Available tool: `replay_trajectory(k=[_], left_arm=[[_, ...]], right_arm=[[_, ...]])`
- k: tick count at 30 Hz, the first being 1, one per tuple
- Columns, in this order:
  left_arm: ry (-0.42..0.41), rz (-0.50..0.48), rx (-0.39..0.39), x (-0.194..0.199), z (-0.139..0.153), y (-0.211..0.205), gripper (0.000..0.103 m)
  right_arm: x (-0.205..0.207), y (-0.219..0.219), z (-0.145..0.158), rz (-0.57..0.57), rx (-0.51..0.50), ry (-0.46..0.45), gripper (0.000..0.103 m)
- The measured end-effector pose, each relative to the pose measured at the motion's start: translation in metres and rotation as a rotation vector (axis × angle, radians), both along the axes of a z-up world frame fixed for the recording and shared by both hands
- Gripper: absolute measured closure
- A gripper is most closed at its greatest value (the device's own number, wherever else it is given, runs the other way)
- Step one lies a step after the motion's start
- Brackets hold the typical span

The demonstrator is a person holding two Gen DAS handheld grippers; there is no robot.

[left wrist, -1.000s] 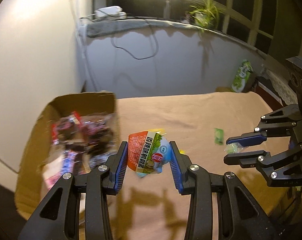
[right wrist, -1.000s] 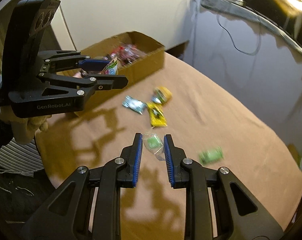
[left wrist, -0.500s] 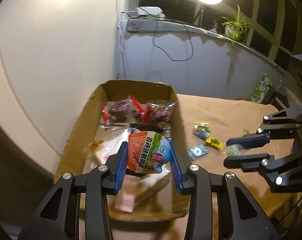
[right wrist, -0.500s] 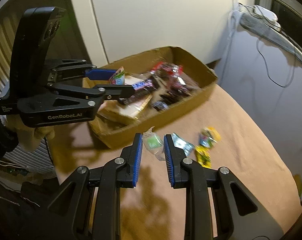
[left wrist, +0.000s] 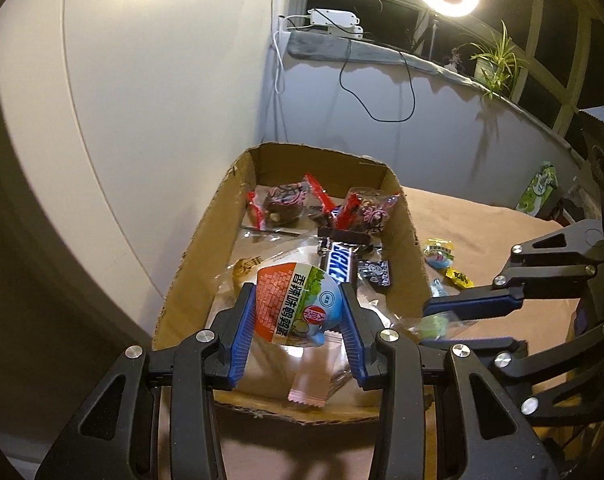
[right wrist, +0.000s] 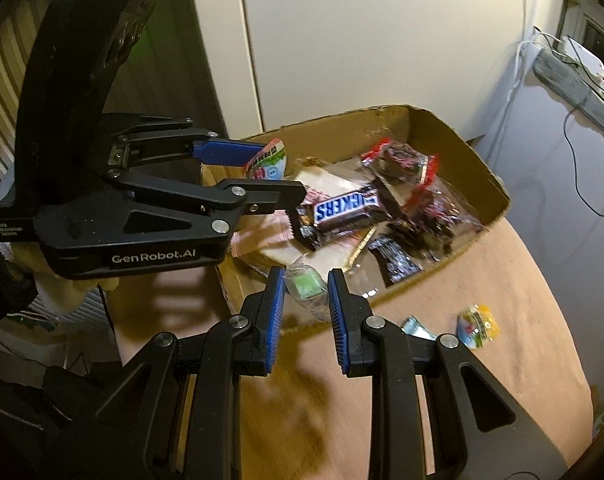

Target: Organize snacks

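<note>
My left gripper (left wrist: 298, 312) is shut on an orange and blue snack pack (left wrist: 296, 306) and holds it over the near end of the cardboard box (left wrist: 206, 240). The box holds a Snickers bar (left wrist: 337, 266) and several wrapped snacks. My right gripper (right wrist: 305, 288) is shut on a small clear packet with a green sweet (right wrist: 306, 286), just above the box's near wall (right wrist: 421, 280). The right gripper also shows in the left wrist view (left wrist: 441, 328), and the left gripper shows in the right wrist view (right wrist: 262, 178).
On the brown tabletop (right wrist: 501, 300) beside the box lie a yellow snack pack (right wrist: 477, 326) and a light blue packet (right wrist: 415, 326). A green bag (left wrist: 539, 192) stands at the table's far edge. A white wall is behind the box.
Both grippers have moved from over the table to the box with their snacks still held. The right gripper has come close to the box's near wall.
</note>
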State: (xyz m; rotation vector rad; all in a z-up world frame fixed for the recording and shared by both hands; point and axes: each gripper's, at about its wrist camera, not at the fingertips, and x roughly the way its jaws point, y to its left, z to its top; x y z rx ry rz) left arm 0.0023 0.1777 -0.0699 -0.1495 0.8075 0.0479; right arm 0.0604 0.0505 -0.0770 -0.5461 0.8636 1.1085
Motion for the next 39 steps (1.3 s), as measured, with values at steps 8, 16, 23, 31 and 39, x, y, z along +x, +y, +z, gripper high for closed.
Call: replay_trajectory(k=[8, 16, 23, 31, 39], left_arm=[[0.007, 0.004, -0.01, 0.001, -0.004, 0.005, 0.059], [0.01, 0.007, -0.006, 0.004, -0.005, 0.006, 0.058], [0.006, 0.008, -0.002, 0.004, -0.002, 0.004, 0.049], [-0.003, 0.013, -0.003, 0.002, 0.002, 0.001, 0.048], [-0.029, -0.015, -0.003, -0.003, 0.014, -0.017, 0.048]], right_arm=[[-0.002, 0.015, -0.007, 0.018, -0.024, -0.002, 0.08], [-0.004, 0.019, -0.007, 0.019, -0.028, -0.024, 0.048], [-0.005, 0.019, -0.006, 0.02, -0.024, -0.041, 0.038], [-0.004, 0.008, -0.001, 0.006, -0.017, -0.047, 0.036], [0.007, -0.032, 0.003, -0.053, -0.025, -0.045, 0.036]])
